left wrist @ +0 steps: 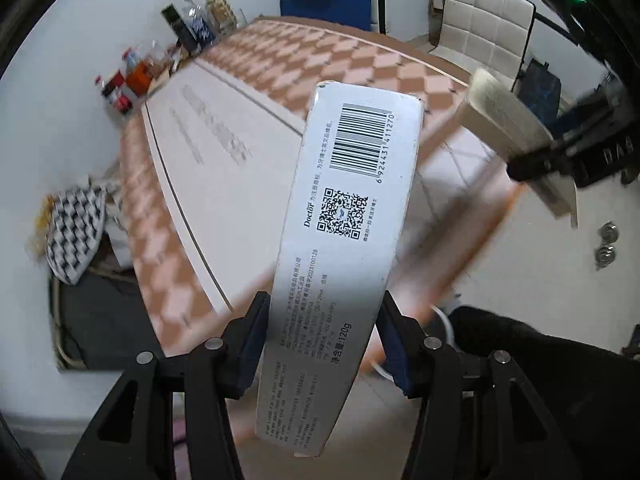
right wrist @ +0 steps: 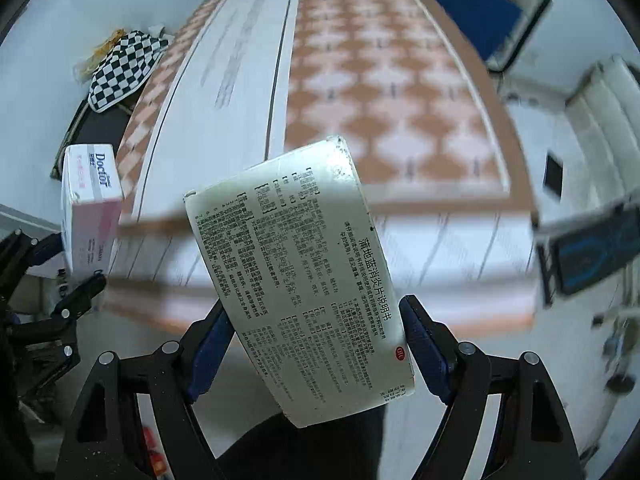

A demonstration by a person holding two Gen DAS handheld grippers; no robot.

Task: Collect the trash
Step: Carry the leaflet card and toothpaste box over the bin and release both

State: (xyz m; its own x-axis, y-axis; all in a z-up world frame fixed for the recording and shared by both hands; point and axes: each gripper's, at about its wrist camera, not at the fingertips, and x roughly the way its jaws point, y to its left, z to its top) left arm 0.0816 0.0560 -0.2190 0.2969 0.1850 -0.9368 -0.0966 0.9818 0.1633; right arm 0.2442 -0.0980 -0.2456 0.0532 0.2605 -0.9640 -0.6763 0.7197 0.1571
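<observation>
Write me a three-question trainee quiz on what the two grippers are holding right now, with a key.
1. True or false: the left gripper is shut on the long toothpaste box printed with a barcode and a QR code.
2. Multiple choice: the right gripper holds (A) a checkered cloth, (B) a medicine box covered in small printed text, (C) nothing.
3. Fill in: in the right wrist view, the box in the other gripper shows the brand word ______ on its side.

Key: 1 true. 2 B. 3 Doctor, the same brand word printed beside the QR code in the left wrist view.
</observation>
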